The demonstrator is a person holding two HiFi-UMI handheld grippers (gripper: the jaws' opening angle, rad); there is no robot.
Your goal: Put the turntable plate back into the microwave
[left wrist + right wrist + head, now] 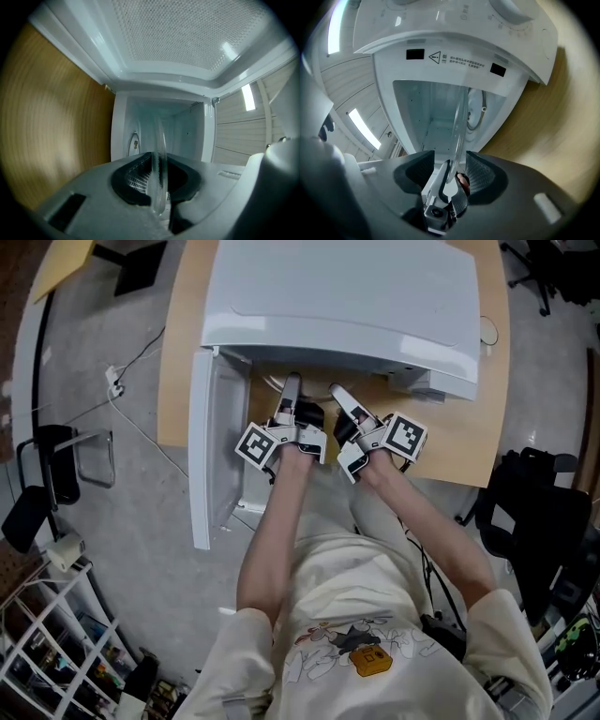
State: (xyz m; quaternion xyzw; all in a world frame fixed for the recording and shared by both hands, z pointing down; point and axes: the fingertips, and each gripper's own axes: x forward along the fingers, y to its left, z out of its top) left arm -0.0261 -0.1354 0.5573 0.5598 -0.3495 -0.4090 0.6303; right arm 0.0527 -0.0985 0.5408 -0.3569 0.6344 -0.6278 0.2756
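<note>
The clear glass turntable plate [159,159] stands on edge between the pads of my left gripper [158,185], which is shut on its rim. Beyond it lies the open white cavity of the microwave [164,122]. My right gripper [451,172] holds its jaws wide apart; the plate's rim [459,122] runs through the gap without touching either pad. The left gripper's fingers [449,197] show low in that gap. In the head view both grippers, left [291,395] and right [339,397], reach side by side into the mouth of the microwave [347,296].
The microwave door [211,451] hangs open to the left. The oven sits on a wooden table [469,432]. A roller ring or wire part [480,110] shows on the cavity's right side. Chairs and cables lie on the floor around.
</note>
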